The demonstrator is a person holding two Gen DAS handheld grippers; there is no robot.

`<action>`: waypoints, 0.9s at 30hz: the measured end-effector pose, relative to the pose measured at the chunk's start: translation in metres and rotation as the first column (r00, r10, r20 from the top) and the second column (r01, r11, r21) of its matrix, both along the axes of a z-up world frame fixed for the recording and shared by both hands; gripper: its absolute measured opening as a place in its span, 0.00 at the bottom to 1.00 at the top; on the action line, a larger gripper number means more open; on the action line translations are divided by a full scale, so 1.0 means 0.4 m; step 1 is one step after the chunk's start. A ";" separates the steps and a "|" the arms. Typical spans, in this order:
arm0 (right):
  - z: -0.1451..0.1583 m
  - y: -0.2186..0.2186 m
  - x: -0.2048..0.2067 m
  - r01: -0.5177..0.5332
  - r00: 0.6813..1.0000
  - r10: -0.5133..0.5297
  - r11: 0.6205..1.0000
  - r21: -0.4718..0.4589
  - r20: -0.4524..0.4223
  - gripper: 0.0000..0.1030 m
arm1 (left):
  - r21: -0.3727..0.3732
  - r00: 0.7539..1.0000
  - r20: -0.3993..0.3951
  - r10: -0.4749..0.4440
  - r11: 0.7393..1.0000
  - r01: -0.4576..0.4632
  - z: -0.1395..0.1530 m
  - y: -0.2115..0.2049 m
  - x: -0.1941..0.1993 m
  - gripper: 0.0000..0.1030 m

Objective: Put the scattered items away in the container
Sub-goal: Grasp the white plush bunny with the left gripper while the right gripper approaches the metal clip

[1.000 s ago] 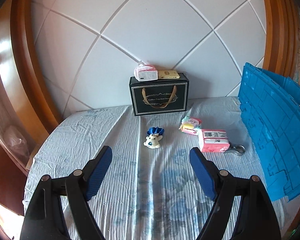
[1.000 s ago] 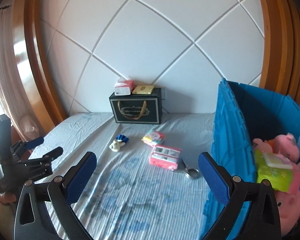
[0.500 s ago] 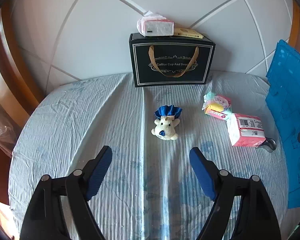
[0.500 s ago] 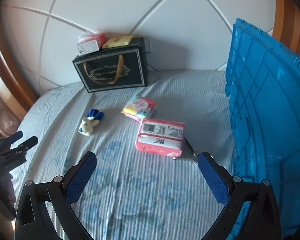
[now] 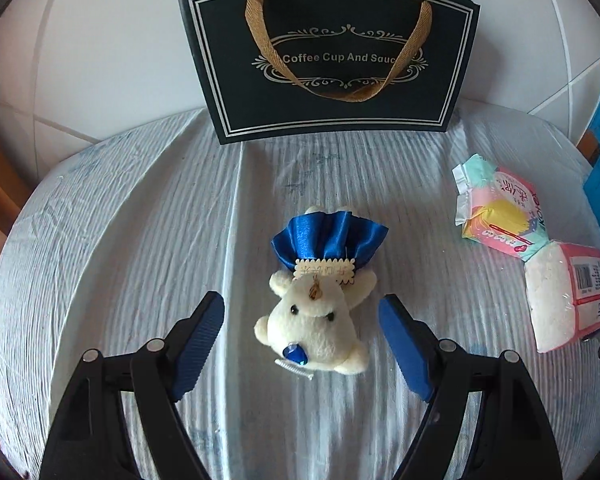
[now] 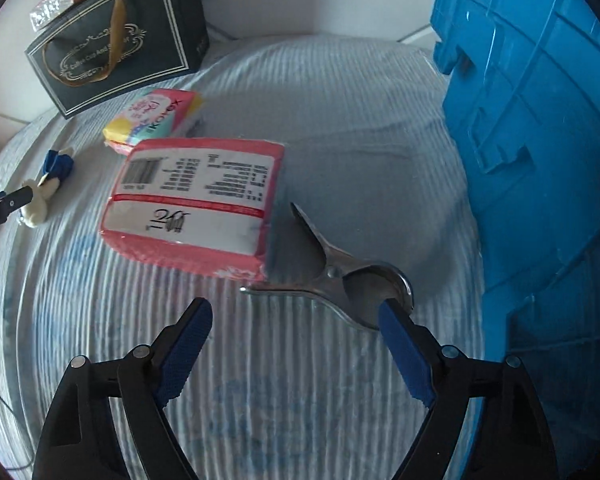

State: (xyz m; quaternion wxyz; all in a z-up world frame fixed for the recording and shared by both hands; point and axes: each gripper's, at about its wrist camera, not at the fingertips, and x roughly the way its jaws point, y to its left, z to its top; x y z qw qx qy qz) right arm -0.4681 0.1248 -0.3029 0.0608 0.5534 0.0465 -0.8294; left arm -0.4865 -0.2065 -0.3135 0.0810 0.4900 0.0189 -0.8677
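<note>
**Observer:** Where do things stand?

**Operator:** My left hand-held gripper (image 5: 301, 328) is wide, straddling the cream plush bear (image 5: 314, 326) with the blue satin skirt at the centre of the left view; neither pad touches it. My right hand-held gripper (image 6: 296, 334) is also wide but its jaws have just been closing, with only the bedsheet (image 6: 340, 100) between them. The metal clip (image 6: 332, 276) lies just above its right pad, touching the pink tissue pack (image 6: 192, 216).

**Observer:** And the container?

**Operator:** The blue crate (image 6: 540, 160) fills the right edge of the right view.

**Observer:** What worries you?

**Operator:** I think the bear could squash sideways and slip if I only pinch its head. The clip is flat and slick; closing off-centre would probably skid it under the pack or bunch the sheet.
</note>
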 end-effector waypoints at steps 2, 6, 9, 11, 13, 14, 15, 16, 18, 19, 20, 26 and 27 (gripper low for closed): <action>-0.022 0.010 -0.017 0.010 1.000 -0.010 1.000 -0.003 0.007 0.84 | -0.001 1.000 0.029 0.000 1.000 0.000 -0.036 0.001 -0.025 0.77; -0.064 0.025 -0.044 0.022 0.999 -0.021 0.999 -0.031 0.030 0.84 | 0.062 0.999 0.031 0.023 0.998 -0.025 -0.075 -0.010 -0.032 0.62; -0.084 0.019 -0.035 0.016 0.999 -0.014 0.999 -0.040 0.040 0.81 | 0.037 1.000 0.018 0.016 0.999 -0.016 -0.068 0.008 0.002 0.44; -0.076 0.001 -0.012 -0.011 0.999 0.014 0.997 -0.072 0.042 0.79 | 0.020 1.000 0.015 -0.004 1.000 0.003 -0.067 0.029 0.045 0.44; -0.070 -0.022 0.016 -0.036 0.998 0.042 0.994 -0.105 0.053 0.75 | 0.032 0.999 0.032 -0.012 0.999 0.011 -0.066 0.050 0.107 0.44; -0.068 -0.035 0.034 -0.046 0.997 0.054 0.992 -0.118 0.060 0.75 | 0.045 0.999 0.046 -0.014 0.999 0.012 -0.065 0.061 0.144 0.44; -0.067 -0.050 0.053 -0.057 0.996 0.067 0.989 -0.135 0.066 0.75 | 0.057 0.998 0.059 -0.014 0.998 0.011 -0.064 0.072 0.183 0.44; -0.065 -0.065 0.075 -0.073 0.994 0.085 0.985 -0.157 0.073 0.75 | 0.073 0.997 0.070 -0.014 0.997 0.009 -0.063 0.081 0.221 0.44; -0.060 -0.097 0.119 -0.107 0.988 0.126 0.975 -0.196 0.087 0.75 | 0.084 0.996 0.085 -0.007 0.996 0.000 -0.063 0.103 0.292 0.43; -0.057 -0.113 0.142 -0.128 0.984 0.152 0.968 -0.217 0.097 0.74 | 0.086 0.996 0.090 -0.007 0.996 0.000 -0.062 0.113 0.320 0.43; -0.054 -0.122 0.160 -0.139 0.980 0.168 0.962 -0.235 0.108 0.74 | 0.095 0.996 0.093 -0.009 0.995 0.000 -0.062 0.122 0.343 0.43; 0.029 -0.092 0.237 -0.146 0.987 0.159 0.958 -0.248 0.033 0.74 | 0.101 0.995 0.095 -0.028 0.995 0.019 -0.059 0.172 0.391 0.43; 0.041 -0.077 0.238 -0.138 0.989 0.145 0.961 -0.240 0.014 0.74 | 0.107 0.996 0.090 -0.027 0.994 0.018 -0.057 0.177 0.392 0.43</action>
